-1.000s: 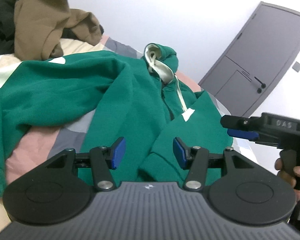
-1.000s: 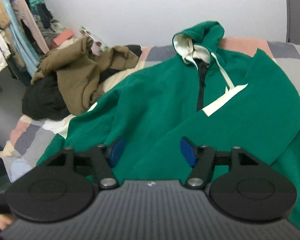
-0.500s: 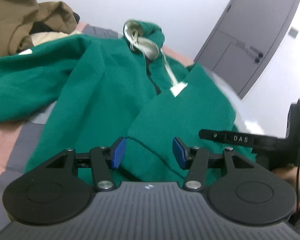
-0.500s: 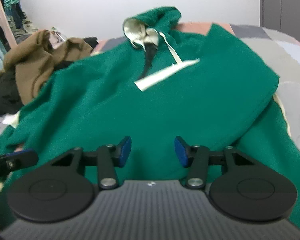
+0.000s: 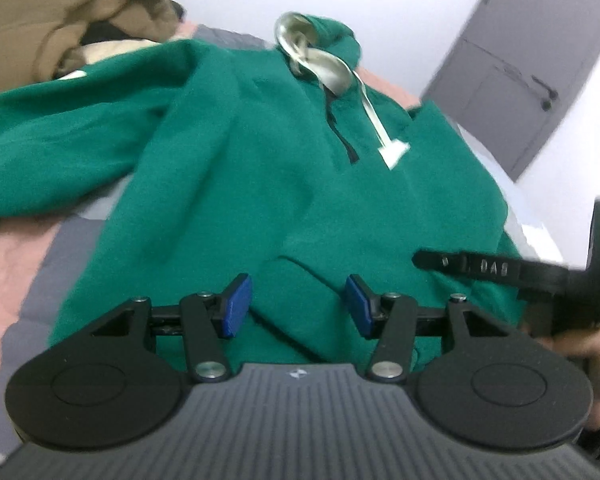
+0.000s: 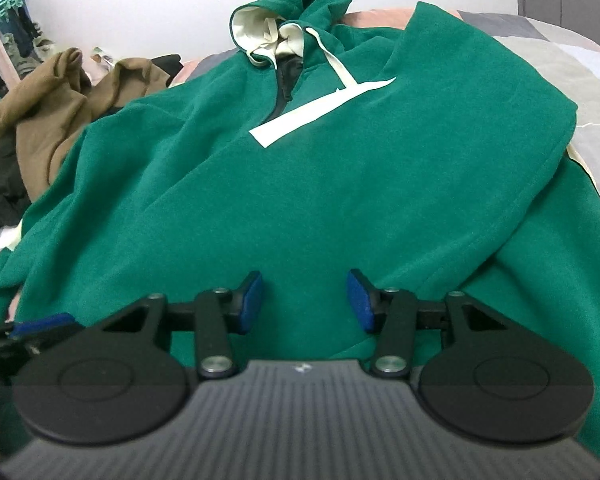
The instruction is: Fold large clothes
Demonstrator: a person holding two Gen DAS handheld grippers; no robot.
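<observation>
A green hoodie (image 6: 340, 184) with a cream-lined hood (image 6: 260, 28), white drawstrings and a short black zip lies face up on the bed. One sleeve is folded across its chest. My left gripper (image 5: 297, 306) hovers low over the hoodie's bottom hem, open, its blue pads apart with green cloth behind them. Close beside it to the right, my right gripper (image 6: 305, 306) is also open over the lower part of the hoodie. In the left wrist view a right finger (image 5: 480, 268) shows at the right edge. A left fingertip (image 6: 40, 322) shows at the left of the right wrist view.
A patchwork quilt (image 5: 24, 264) in pink and grey covers the bed. A heap of brown clothes (image 6: 52, 108) and black clothes (image 6: 0, 196) lies at the far left by the wall. A grey door (image 5: 520, 80) stands at the right, and hanging clothes (image 6: 0, 20) at the far left.
Both grippers have come down and closer to the hoodie's lower part. The right jaws have narrowed somewhat; the left jaws keep the same gap.
</observation>
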